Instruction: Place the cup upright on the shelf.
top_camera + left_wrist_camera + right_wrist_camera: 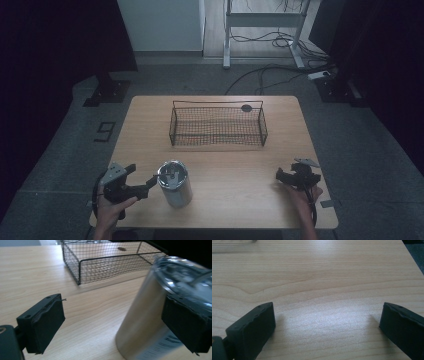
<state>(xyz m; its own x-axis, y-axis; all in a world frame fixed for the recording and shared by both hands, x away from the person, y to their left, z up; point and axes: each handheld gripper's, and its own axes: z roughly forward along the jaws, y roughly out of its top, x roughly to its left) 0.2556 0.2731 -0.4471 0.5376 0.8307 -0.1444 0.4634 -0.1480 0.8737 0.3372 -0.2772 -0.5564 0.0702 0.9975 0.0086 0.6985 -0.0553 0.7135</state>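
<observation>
A: Where is the cup right now?

B: The steel cup (pixel 175 183) stands upright on the near left part of the wooden table (pixel 235 170), well short of the wire basket (pixel 218 125) in the middle. The left gripper (pixel 150 181) is up against its side. Its jaws are spread wide, and in the left gripper view one pad sits against the wall just under the rim while the other hangs free over bare wood, so nothing is clamped.

A: Why approach from the side?

B: Probably because the body is a smooth brushed cylinder with a clear lid (pixel 185 275); the flat pads would bite best across its width.

A: And the other one?

B: The right gripper (pixel 285 176) rests low at the near right edge, jaws apart, empty, likely kept clear.

A: The basket?

B: Thin black mesh, rectangular, open-topped, apparently empty, so a likely place to set the cup.
</observation>
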